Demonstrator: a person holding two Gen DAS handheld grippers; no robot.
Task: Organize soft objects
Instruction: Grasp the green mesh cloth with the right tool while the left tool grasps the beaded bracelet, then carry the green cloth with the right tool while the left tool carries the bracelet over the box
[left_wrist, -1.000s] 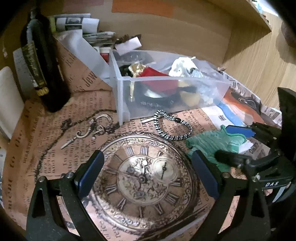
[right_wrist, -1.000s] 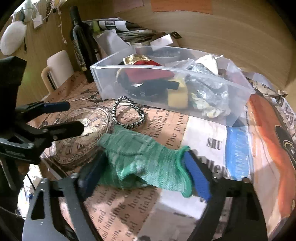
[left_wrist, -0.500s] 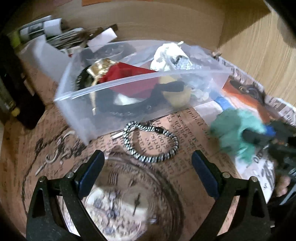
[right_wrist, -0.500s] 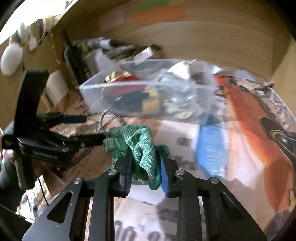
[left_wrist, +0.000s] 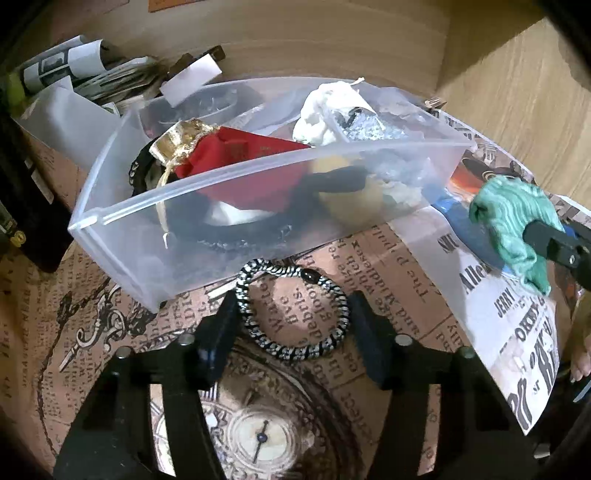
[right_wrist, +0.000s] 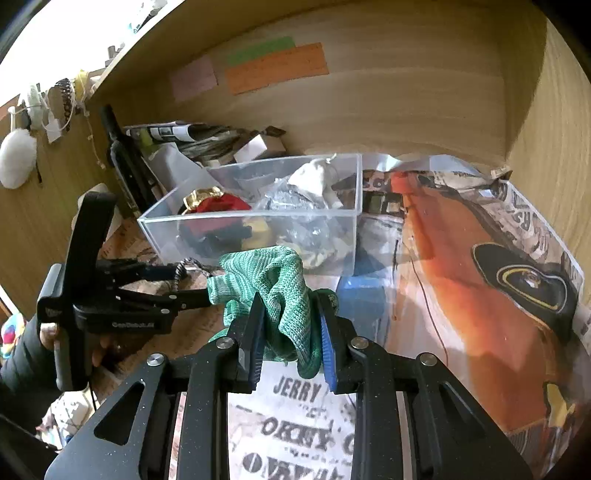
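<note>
My right gripper (right_wrist: 291, 332) is shut on a green knitted cloth (right_wrist: 280, 291) and holds it above the paper-covered desk, in front of the clear plastic bin (right_wrist: 251, 221). The cloth also shows at the right of the left wrist view (left_wrist: 513, 221). My left gripper (left_wrist: 293, 325) is half closed, its fingers on either side of a black-and-white braided bracelet (left_wrist: 291, 314) lying flat in front of the bin (left_wrist: 258, 206); the pads look close to it. The bin holds a red pouch (left_wrist: 240, 151), a white item and other soft things.
A dark bottle (right_wrist: 123, 162) stands left of the bin. Rolled papers and clutter (left_wrist: 103, 77) lie behind it. Wooden walls close in the back and right. Newspaper print (right_wrist: 480, 277) covers the desk.
My right gripper has closed on the green cloth and lifted it off the desk. My left gripper has moved forward over the bracelet and its fingers have narrowed around it.
</note>
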